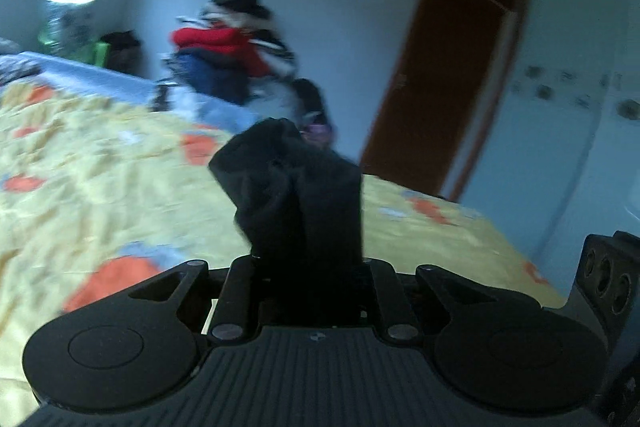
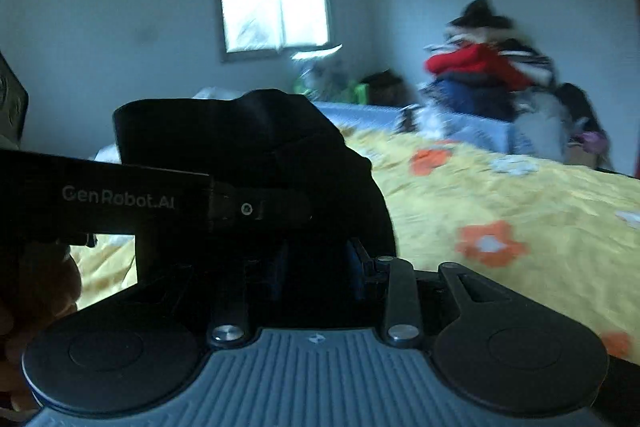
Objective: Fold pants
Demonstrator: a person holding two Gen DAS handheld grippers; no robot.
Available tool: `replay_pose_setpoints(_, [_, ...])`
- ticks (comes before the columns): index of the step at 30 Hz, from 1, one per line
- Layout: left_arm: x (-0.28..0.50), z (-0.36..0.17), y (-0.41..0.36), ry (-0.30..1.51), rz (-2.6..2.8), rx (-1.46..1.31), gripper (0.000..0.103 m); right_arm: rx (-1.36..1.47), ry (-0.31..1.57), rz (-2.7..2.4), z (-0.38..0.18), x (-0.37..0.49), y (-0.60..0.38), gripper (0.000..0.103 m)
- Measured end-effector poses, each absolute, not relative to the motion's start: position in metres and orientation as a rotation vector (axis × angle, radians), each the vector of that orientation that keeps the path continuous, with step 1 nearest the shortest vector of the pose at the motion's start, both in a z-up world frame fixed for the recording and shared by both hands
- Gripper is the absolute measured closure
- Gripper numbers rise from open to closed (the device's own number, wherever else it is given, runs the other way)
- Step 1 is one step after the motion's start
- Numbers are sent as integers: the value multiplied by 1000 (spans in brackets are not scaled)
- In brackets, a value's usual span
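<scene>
The black pants (image 1: 296,195) are bunched up between the fingers of my left gripper (image 1: 308,259), which is shut on them and holds them above the bed. In the right wrist view the black pants (image 2: 256,147) also fill the jaws of my right gripper (image 2: 312,259), shut on the cloth. The fingertips of both are hidden by fabric. The left gripper's body (image 2: 116,199), marked GenRobot.AI, crosses in front of the right one, close by. Both views are blurred by motion.
A bed with a yellow flowered cover (image 1: 100,167) lies below, also in the right wrist view (image 2: 500,211). A pile of clothes, red and blue (image 1: 228,55), stands beyond the bed. A brown door (image 1: 436,79) stands open at right. A window (image 2: 276,7) is on the far wall.
</scene>
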State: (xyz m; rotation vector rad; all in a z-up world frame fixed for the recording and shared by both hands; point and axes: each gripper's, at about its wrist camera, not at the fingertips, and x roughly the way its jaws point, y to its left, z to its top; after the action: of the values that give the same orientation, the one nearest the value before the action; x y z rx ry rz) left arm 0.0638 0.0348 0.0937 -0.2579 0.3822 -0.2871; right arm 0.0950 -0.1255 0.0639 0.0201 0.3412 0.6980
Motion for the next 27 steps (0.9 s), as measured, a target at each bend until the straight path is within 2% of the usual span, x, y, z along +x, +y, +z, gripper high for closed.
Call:
replay_pose_setpoints(6, [66,92,-52,373,-400,-168,82,78,340,569,69,80,-201,71])
replay_pose_setpoints(12, [72,68,-128,368,-493,-27,81,118,364,472,55,74,-264,71])
replay_pose_setpoints(22, [99,20,-194,479,-605,18,78,131,474,347,20,86,-322,71])
replay_pose_setpoints(23, [100,16,-196,496,-626,16,71,128,490,338,16,85,-326,71])
replay_pose_setpoints(25, [104,8,-199,537,-659,10,65,117,525,314,9,78,-332,71])
replay_pose_setpoints(26, [106,4,-200,565,-675,-4,57,112,539,298,7,75,-336,71])
replay_pose_setpoints(27, [107,2,-199,593,-699,-23,43,112,551,280,5,70,-342,71])
